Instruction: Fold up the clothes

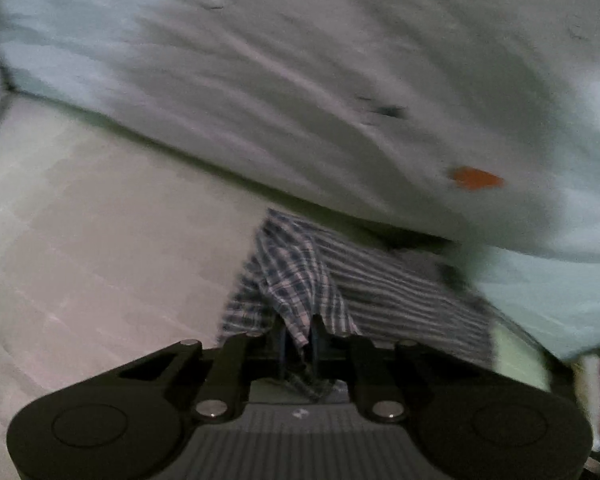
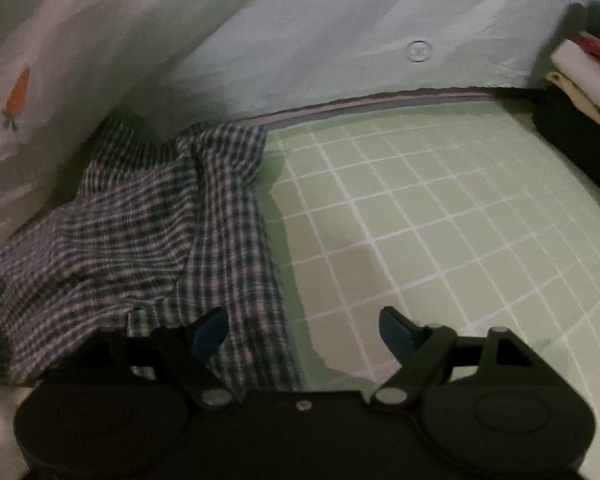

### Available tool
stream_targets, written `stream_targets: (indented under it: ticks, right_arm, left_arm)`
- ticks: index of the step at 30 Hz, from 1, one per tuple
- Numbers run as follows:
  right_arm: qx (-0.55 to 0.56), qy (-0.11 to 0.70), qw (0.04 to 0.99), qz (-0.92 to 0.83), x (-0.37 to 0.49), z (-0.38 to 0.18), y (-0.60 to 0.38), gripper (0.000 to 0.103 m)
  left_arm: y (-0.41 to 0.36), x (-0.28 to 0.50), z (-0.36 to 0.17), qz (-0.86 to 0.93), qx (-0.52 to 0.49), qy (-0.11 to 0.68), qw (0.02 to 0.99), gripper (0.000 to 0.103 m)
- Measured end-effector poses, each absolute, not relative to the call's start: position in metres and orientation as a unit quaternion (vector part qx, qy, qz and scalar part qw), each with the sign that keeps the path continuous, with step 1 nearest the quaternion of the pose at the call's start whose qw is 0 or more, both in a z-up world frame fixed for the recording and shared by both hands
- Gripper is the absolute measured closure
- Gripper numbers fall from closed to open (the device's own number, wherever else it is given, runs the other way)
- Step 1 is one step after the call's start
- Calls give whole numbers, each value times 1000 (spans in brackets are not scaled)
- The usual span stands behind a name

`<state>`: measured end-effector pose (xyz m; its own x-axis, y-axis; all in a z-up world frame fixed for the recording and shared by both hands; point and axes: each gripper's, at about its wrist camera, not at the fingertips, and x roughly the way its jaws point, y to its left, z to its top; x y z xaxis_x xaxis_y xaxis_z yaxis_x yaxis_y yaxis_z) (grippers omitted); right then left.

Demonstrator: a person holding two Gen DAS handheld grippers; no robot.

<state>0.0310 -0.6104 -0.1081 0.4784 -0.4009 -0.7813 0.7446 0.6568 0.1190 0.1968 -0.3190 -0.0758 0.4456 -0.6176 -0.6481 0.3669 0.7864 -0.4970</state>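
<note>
No text, brand or number can be read in either view. The pale sheet [image 2: 340, 40] carries a small circular emblem [image 2: 419, 51] at the far right, too blurred to make out, and an orange carrot print [image 2: 18, 94] at the far left, which holds no lettering.

A pale green cutting mat [image 2: 440, 216] ruled with a white grid covers the work surface on the right. A dark strip [image 2: 380, 102] runs along the mat's far edge. Behind it hangs a pale blue-white sheet [image 2: 320, 40] bearing a small circular mark [image 2: 419, 51]; its left portion carries an orange carrot motif [image 2: 18, 94], seen blurred as an orange patch [image 1: 476, 178] in the left wrist view. A stack of folded items [image 2: 584, 64], white, red and dark, sits at the mat's far right corner. A plain whitish surface [image 1: 100, 232] lies below the sheet's edge.
</note>
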Motion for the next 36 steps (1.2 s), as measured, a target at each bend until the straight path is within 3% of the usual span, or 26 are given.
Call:
stream_targets:
  ticks: [6, 8, 11, 13, 14, 15, 25, 29, 34, 36]
  right_arm:
    - [299, 322, 828, -350, -17, -99, -614, 21]
    - [318, 304, 833, -335, -32, -99, -613, 22]
    - [332, 289, 846, -301, -43, -98, -610, 21]
    - [323, 275, 862, -276, -44, -95, -603, 13]
    - [316, 267, 872, -261, -43, -95, -598, 1]
    - [309, 258, 882, -246, -41, -94, -593, 0]
    - [257, 271, 919, -126, 23, -102, -545, 0]
    - [187, 297, 932, -95, 45, -99, -524, 2]
    - [176, 325, 927, -60, 64, -105, -515, 26]
    - [187, 336, 921, -53, 68, -110, -515, 46]
  left_arm:
    - [-368, 140, -65, -430, -126, 471, 760, 92]
    - [-385, 119, -73, -435, -95, 494, 746, 85]
    - [-404, 95, -85, -430, -42, 524, 734, 55]
    - [-405, 89, -86, -411, -8, 523, 746, 30]
    - [-405, 86, -86, -402, 6, 522, 752, 26]
    - [-402, 86, -84, -396, 12, 518, 758, 23]
    - [-367, 97, -86, -338, 13, 526, 781, 22]
    - [-359, 103, -93, -320, 12, 537, 780, 22]
    - [-359, 111, -101, -310, 21, 545, 779, 22]
    - [-359, 113, -102, -312, 19, 545, 778, 22]
